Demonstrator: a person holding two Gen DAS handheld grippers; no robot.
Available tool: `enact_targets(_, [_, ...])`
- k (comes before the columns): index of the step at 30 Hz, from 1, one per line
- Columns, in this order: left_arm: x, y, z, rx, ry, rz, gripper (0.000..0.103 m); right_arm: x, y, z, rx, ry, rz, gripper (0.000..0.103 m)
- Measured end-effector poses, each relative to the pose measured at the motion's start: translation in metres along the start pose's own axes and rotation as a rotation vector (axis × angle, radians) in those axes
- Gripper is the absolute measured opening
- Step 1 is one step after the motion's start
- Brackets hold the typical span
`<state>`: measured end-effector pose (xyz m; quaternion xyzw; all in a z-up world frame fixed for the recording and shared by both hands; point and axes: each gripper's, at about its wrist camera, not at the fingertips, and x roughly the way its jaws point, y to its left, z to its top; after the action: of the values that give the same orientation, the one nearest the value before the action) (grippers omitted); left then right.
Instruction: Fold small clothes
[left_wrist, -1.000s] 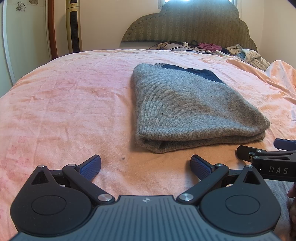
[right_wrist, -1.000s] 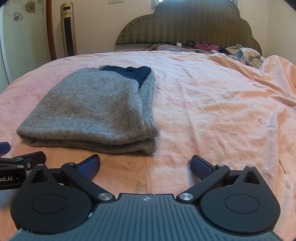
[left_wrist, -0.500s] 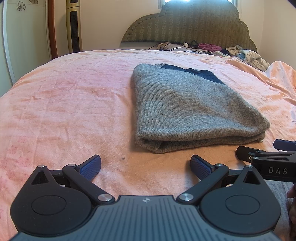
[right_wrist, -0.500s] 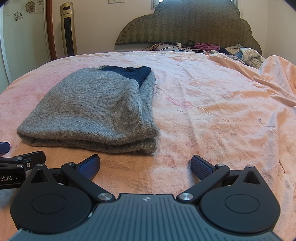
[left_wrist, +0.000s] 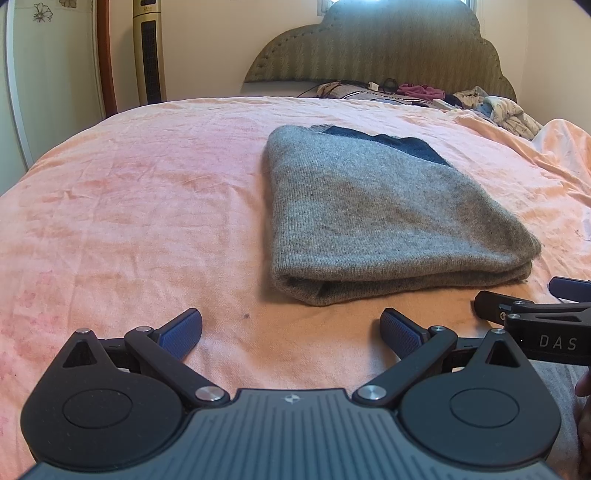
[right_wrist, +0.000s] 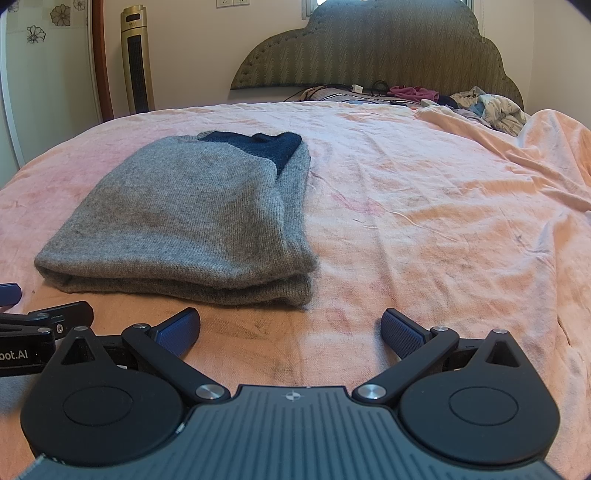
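**Folded sweater lies on the bed, both claws released**

A grey sweater (left_wrist: 384, 218) (a dark blue part shows at its far end) is seen folded flat on the pink bedspread (left_wrist: 129, 221). The left claw (left_wrist: 291, 328) and the right claw (right_wrist: 291, 328) are held spread wide and empty, side by side just short of the sweater's near edge. Loose clothes (right_wrist: 480, 101) are piled by the headboard (right_wrist: 369, 48).
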<state>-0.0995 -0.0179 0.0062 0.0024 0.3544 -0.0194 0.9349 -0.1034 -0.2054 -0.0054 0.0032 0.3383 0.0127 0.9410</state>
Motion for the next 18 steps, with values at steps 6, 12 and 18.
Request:
enact_targets(6, [0.0008, -0.0034, 0.0016, 0.003, 0.009, 0.009, 0.103, -0.0014, 0.0012, -0.0002, 0.001, -0.002, 0.003, 0.103])
enact_targets(12, [0.0011, -0.0033, 0.0029, -0.001, 0.022, 0.010, 0.103, -0.0011, 0.0013, -0.0002, 0.002, -0.002, 0.002, 0.103])
enact_targets(18, [0.0020, 0.0003, 0.0070, -0.016, 0.046, 0.001, 0.103, -0.0006, 0.0018, -0.0001, 0.002, -0.002, 0.002, 0.103])
